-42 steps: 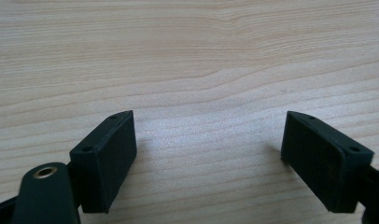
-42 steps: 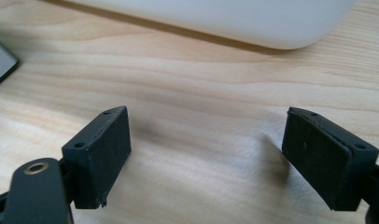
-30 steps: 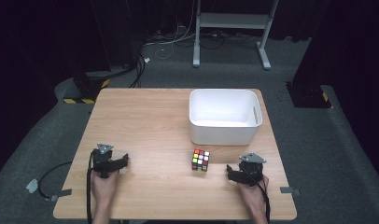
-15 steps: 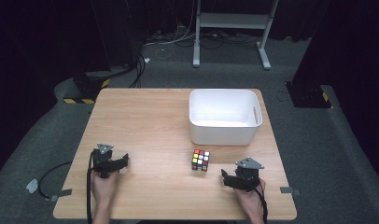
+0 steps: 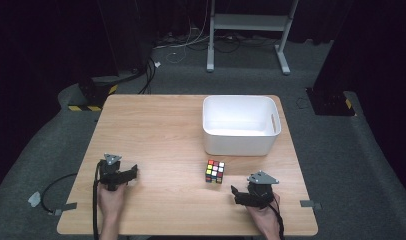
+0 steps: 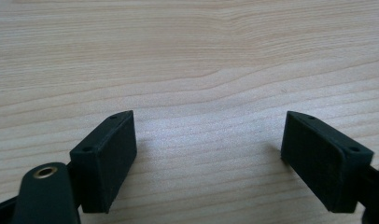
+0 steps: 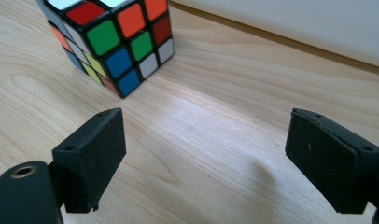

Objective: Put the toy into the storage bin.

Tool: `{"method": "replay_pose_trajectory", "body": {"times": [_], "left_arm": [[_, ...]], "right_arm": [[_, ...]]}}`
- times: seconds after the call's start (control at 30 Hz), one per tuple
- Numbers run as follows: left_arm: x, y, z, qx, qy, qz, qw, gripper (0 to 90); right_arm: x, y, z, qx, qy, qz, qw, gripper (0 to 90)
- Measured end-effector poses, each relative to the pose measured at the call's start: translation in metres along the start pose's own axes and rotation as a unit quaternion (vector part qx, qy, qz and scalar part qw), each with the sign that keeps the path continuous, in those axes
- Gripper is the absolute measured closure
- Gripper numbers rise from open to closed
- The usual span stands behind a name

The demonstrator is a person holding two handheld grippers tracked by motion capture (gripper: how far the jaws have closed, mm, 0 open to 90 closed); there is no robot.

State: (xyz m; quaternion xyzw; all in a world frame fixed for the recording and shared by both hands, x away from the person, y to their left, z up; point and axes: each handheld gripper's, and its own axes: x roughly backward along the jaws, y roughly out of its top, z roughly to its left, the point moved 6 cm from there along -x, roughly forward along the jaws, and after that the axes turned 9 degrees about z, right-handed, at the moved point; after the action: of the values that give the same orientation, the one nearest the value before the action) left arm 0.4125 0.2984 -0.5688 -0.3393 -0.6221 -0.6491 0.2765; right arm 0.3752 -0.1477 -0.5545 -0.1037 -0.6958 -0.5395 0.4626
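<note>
Both grippers sat low on the wooden table, each held from behind by a hand. Taking the puzzle cube as the landmark: the right gripper lay near it, on the person's side and a little to the right, its black jaws turned toward the cube. In the right gripper view those jaws stood wide apart with bare wood between them, nothing held, and the cube rested just beyond the left jaw, apart from it. Its faces showed mixed red, orange, green, blue, white and yellow squares. The right hand gripped the tool from the table's near edge, a cable running back past the wrist.

The left gripper was well apart from the cube, off to the cube's left at about the same depth on the table, jaws pointing toward the cube's side. In the left gripper view its jaws were likewise spread wide over plain wood grain, empty. The left hand held it, and a black cable looped off the table's left edge to the carpet.

Beyond the cube, close by, stood a white plastic bin, empty, toward the table's far right. The cube lay between that bin and the right gripper, touching neither.
</note>
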Motion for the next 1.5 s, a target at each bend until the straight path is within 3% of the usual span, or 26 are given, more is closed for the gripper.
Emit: {"method": "replay_pose_trajectory", "body": {"times": [0.2, 0.27, 0.43, 0.83, 1.5], "left_arm": [[0.0, 0.0, 0.0, 0.0, 0.0, 0.0, 1.0, 18.3], [0.0, 0.0, 0.0, 0.0, 0.0, 0.0, 1.0, 18.3], [0.0, 0.0, 0.0, -0.002, 0.0, 0.0, 1.0, 18.3], [0.0, 0.0, 0.0, 0.0, -0.001, 0.0, 1.0, 18.3], [0.0, 0.0, 0.0, -0.001, 0.0, 0.0, 1.0, 18.2]], "right_arm": [[-0.003, 0.005, 0.007, 0.017, 0.004, 0.006, 0.9998, 11.0], [-0.005, 0.009, 0.012, 0.033, 0.009, 0.006, 0.9994, 10.8], [-0.006, 0.017, 0.018, 0.039, 0.021, 0.0, 0.999, 9.8], [-0.012, 0.029, 0.03, 0.049, 0.044, -0.005, 0.9978, 9.3], [-0.026, 0.046, 0.04, 0.054, 0.057, -0.01, 0.9969, 9.1]]}}
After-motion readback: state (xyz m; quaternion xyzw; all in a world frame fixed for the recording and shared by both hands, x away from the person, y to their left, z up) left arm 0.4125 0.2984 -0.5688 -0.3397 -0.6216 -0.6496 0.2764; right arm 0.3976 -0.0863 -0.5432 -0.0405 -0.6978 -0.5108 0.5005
